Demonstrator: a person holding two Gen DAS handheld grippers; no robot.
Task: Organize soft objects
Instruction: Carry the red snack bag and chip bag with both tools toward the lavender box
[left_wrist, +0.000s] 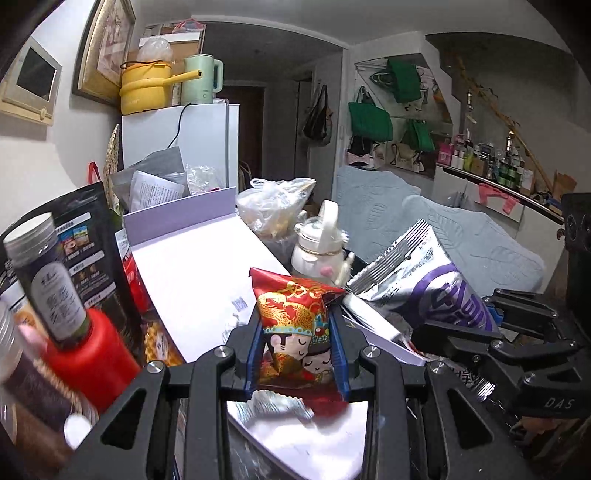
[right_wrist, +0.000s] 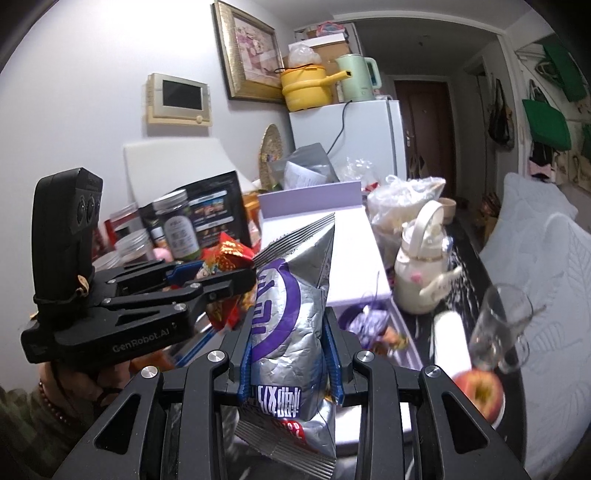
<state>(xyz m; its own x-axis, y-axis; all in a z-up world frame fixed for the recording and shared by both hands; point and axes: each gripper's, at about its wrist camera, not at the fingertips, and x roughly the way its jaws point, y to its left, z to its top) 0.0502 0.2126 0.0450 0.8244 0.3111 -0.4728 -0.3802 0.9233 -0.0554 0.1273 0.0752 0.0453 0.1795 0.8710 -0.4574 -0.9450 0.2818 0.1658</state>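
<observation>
My left gripper (left_wrist: 297, 350) is shut on a red snack packet (left_wrist: 295, 321) printed with gold dragons and two cartoon figures. It holds the packet above a white box lid (left_wrist: 192, 273). In the right wrist view my right gripper (right_wrist: 290, 354) is shut on a silver and purple foil bag (right_wrist: 291, 317), which stands upright between the blue pads. That foil bag (left_wrist: 424, 284) and the right gripper (left_wrist: 443, 338) show at the right of the left wrist view. The left gripper (right_wrist: 236, 275) with its red packet (right_wrist: 231, 254) sits at the left of the right wrist view, held by a hand.
The table is crowded: a black pouch (left_wrist: 92, 236), a jar on a red lid (left_wrist: 88, 350), a white kettle-shaped bottle (right_wrist: 421, 273), a plastic bag (right_wrist: 402, 199), a glass mug (right_wrist: 502, 328), an apple (right_wrist: 480, 391) and a white roll (right_wrist: 450, 343). A blue-grey sofa (left_wrist: 461, 236) lies to the right.
</observation>
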